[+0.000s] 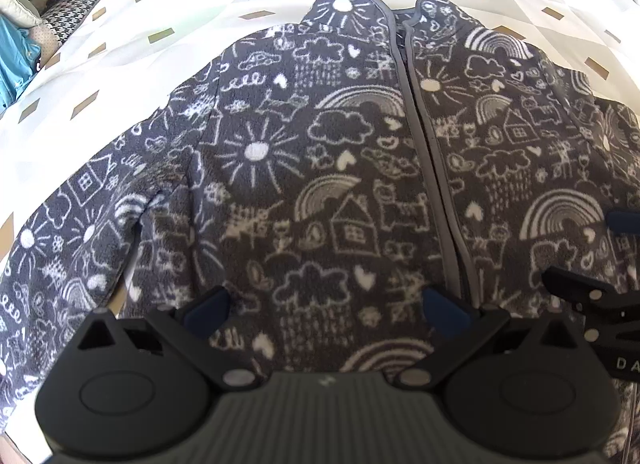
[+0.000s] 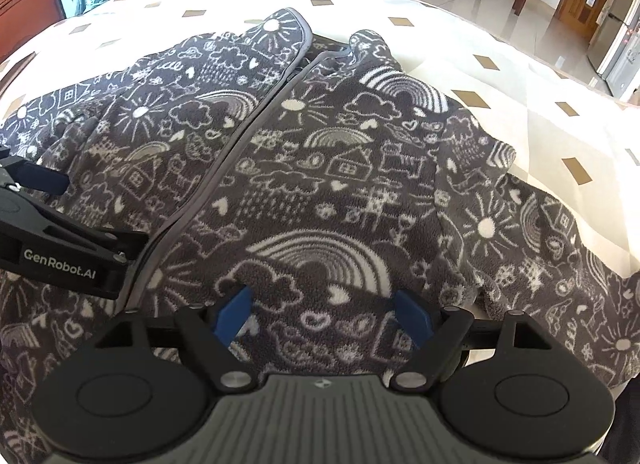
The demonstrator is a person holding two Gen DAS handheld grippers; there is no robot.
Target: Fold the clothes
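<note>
Hovering nearest: left gripper point(image 1: 326, 306) and right gripper point(image 2: 324, 318), jaws on both standing wide apart, gripping nothing, poised over the lower front of the jacket point(image 1: 320, 168). Lying flat beyond them, front up, zip closed, sleeves spreading outward, collar farthest. Resting underneath: white diamond-patterned cloth point(image 1: 160, 24).

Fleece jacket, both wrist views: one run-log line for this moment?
jacket: flat on tablecloth, zipped | left gripper: open, above hem | right gripper: open, above hem | fold: not started
</note>
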